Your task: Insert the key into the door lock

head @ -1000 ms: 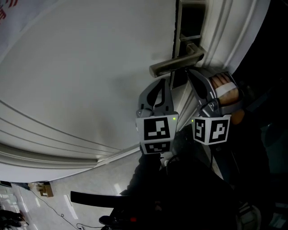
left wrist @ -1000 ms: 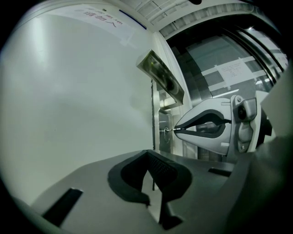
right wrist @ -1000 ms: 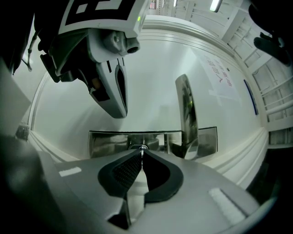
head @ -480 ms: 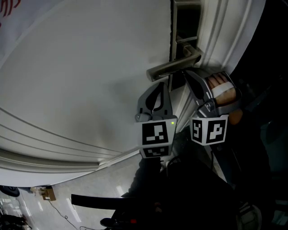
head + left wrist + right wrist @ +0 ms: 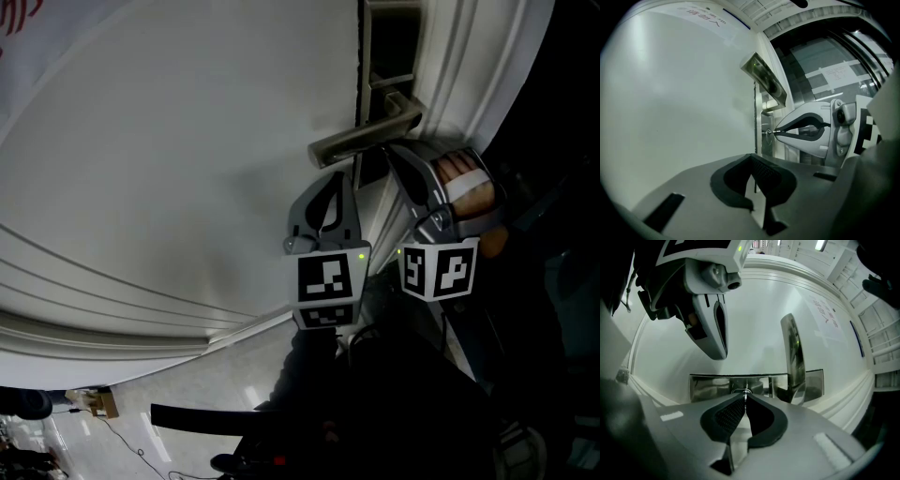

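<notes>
The left gripper [image 5: 753, 158] is held closed on nothing, parked clear beside the door [image 5: 169, 141]. The key [image 5: 746, 391] is clamped edge-on in the right gripper [image 5: 745, 399], so that its tip is lined up at the lock [image 5: 767, 133] beneath the handle [image 5: 366, 141].

Not much to report, honestly. Over the last second the dull metal lever door handle [image 5: 366, 133], the grey left gripper [image 5: 339, 174] and the grey right gripper [image 5: 396, 152] all slid a touch lower and leftward in the head view. Then they crept back right a hair. Down at the near left, a dark round shape [image 5: 26, 405] shows more now, though I can't tell what it is.
</notes>
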Available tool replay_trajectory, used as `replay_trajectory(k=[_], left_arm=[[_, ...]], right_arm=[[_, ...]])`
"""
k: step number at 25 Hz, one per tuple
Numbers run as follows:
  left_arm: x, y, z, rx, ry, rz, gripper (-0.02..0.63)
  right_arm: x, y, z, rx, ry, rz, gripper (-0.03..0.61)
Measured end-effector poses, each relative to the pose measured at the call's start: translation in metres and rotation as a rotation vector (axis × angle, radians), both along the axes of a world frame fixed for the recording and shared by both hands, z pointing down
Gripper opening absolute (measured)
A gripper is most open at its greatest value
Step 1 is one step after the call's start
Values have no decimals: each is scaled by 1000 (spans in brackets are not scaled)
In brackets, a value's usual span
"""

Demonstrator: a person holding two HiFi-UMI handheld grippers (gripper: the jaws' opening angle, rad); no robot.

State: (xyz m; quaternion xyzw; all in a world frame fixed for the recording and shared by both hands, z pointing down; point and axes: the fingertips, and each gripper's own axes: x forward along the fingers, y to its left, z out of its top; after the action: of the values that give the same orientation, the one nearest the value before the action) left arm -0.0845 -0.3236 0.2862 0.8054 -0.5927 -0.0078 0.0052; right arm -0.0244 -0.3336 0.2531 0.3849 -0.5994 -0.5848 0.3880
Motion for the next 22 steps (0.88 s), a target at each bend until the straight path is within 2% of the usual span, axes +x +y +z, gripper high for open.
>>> replay_trajectory(k=[12, 22], left_arm=[[-3, -1, 3, 10, -2, -4, 1], [0, 0, 3, 2, 0, -2, 1]], right_arm=[[1, -3, 2, -8, -66, -25, 14], [4, 3, 0, -27, -76, -62, 23]])
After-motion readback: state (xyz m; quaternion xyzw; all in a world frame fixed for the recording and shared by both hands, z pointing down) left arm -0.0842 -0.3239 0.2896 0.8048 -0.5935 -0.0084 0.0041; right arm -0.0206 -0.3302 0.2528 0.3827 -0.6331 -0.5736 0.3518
